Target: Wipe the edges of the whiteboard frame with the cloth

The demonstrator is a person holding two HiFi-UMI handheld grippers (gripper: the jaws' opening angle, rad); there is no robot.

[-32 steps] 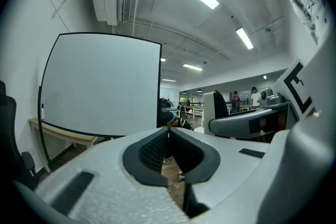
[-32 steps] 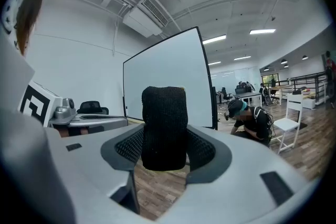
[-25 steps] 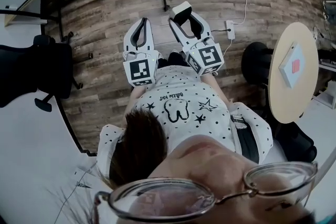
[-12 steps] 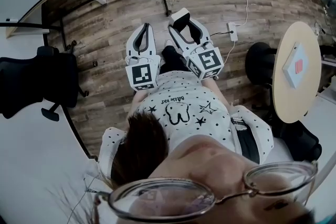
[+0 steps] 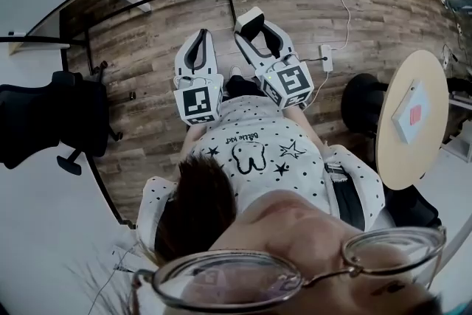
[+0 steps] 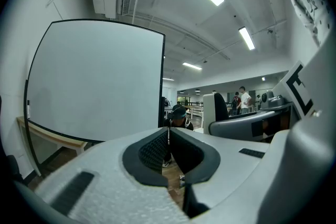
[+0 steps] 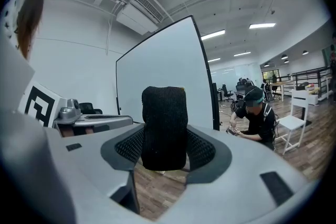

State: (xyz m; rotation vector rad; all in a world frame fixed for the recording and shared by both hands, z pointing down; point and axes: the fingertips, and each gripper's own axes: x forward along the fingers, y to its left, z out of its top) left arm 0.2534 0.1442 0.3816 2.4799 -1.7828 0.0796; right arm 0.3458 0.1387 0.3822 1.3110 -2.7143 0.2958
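The dark knitted cloth (image 7: 164, 128) stands upright, clamped between the jaws of the right gripper (image 5: 254, 20). The whiteboard (image 7: 167, 73) stands ahead on the wooden floor (image 5: 158, 26), apart from the cloth. The left gripper (image 6: 168, 132), just beside the right, has its jaws pressed together on nothing.

Blk knit cloth (image 7: 165, 126) upright, clamped in right tongs (image 7: 165, 136), blank blk-framed whiteboard (image 6: 94, 81) standing behind
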